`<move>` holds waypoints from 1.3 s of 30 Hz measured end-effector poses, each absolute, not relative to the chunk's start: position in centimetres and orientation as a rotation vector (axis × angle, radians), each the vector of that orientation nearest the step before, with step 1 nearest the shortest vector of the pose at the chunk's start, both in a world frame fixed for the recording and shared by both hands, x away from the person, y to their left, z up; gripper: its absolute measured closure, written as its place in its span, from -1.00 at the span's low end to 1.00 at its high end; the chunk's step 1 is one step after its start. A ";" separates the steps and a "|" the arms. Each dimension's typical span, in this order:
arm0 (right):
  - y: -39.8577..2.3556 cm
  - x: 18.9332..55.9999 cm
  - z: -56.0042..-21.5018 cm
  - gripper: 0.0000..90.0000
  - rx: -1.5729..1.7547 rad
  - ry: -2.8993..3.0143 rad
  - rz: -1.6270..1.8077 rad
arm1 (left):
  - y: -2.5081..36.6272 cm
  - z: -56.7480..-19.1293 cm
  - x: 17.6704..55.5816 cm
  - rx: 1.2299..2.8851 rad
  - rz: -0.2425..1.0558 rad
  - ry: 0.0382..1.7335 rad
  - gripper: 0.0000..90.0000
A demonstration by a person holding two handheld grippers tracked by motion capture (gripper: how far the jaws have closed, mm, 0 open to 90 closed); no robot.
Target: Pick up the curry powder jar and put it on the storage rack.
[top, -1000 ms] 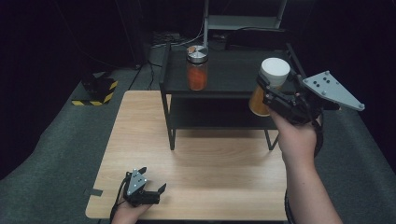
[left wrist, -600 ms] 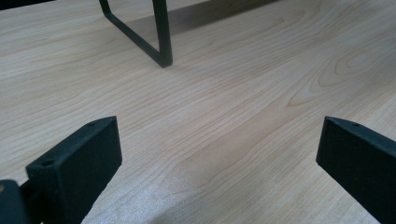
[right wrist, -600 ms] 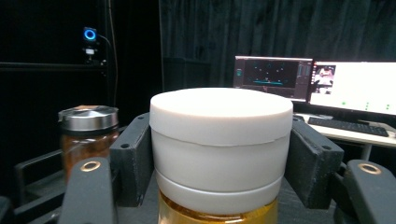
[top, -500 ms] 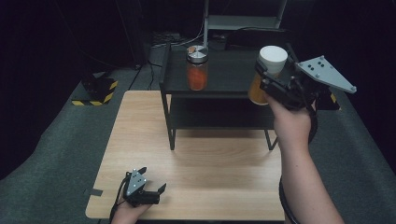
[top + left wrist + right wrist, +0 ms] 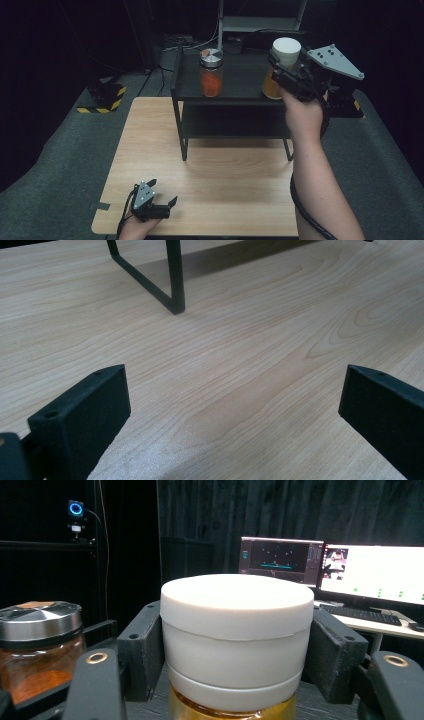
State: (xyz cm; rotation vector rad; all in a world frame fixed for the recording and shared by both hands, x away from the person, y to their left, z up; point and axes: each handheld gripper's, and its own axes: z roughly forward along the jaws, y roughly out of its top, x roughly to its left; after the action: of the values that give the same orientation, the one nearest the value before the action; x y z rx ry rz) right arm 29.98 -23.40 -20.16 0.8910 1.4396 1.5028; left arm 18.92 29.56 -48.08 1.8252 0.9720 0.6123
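Observation:
A jar [image 5: 272,88] with a white lid [image 5: 286,49] and amber contents is at the right end of the black rack's top shelf [image 5: 240,80]. My right gripper [image 5: 281,66] is shut on it just under the lid. In the right gripper view both black jaws press the sides of the white-lidded jar [image 5: 235,630], with the right gripper [image 5: 235,652] level. I cannot tell whether the jar's base touches the shelf. My left gripper [image 5: 162,192] lies open on the wooden table [image 5: 230,175] near its front left corner; the left gripper [image 5: 235,410] has only bare wood between its jaws.
A second jar [image 5: 211,75] with a metal lid and orange contents stands on the shelf's left half, also seen as the metal-lidded jar [image 5: 40,640]. The rack leg [image 5: 175,285] stands ahead of the left gripper. A yellow-and-black striped block [image 5: 102,97] sits on the floor at left. Monitors [image 5: 370,570] glow behind.
The right hand has carried the white-lidded jar away from the person and slightly left, over the rack's top shelf. The left gripper has stayed put.

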 end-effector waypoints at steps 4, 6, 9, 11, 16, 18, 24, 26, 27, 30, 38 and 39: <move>-23.3 30.5 -20.2 -0.27 0.902 1.438 1.511 | 29.6 -48.1 18.9 1.825 0.611 0.972 -0.99; -23.1 30.8 -20.2 -0.26 0.905 1.440 1.506 | 29.6 -48.1 18.9 1.824 0.611 0.972 -0.99; -23.0 31.1 -20.2 -0.27 0.912 1.436 1.504 | 29.6 -48.1 18.9 1.823 0.610 0.971 -0.99; -23.0 31.3 -20.3 -0.26 0.915 1.434 1.503 | 29.6 -48.1 18.9 1.822 0.610 0.971 -0.99; -23.0 31.7 -20.6 -0.27 0.932 1.428 1.501 | 29.6 -48.1 18.9 1.822 0.610 0.969 -0.99; -23.1 31.8 -20.8 -0.27 0.939 1.419 1.513 | 29.7 -48.1 18.9 1.820 0.610 0.969 -0.99; -23.1 32.0 -20.9 -0.27 0.936 1.416 1.518 | 29.7 -48.2 18.9 1.818 0.608 0.969 -0.99; -23.0 32.1 -21.1 -0.27 0.932 1.410 1.518 | 29.7 -48.1 18.9 1.821 0.610 0.968 -0.99; -23.0 32.1 -21.2 -0.27 0.932 1.408 1.520 | 29.7 -48.2 18.9 1.820 0.610 0.966 -0.99; -23.0 32.1 -21.3 -0.27 0.930 1.405 1.524 | 29.7 -48.2 18.9 1.818 0.607 0.969 -0.99; -23.1 32.0 -21.2 -0.28 0.926 1.411 1.517 | 29.6 -48.1 18.9 1.823 0.611 0.965 -0.99; -23.1 32.0 -21.2 -0.29 0.926 1.413 1.516 | 29.6 -48.1 18.9 1.824 0.611 0.964 -0.99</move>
State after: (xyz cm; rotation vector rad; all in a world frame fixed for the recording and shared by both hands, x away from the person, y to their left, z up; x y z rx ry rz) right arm 31.97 -23.09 -21.16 0.9258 1.4129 1.5164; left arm 18.90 29.64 -48.14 1.8237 0.9642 0.6110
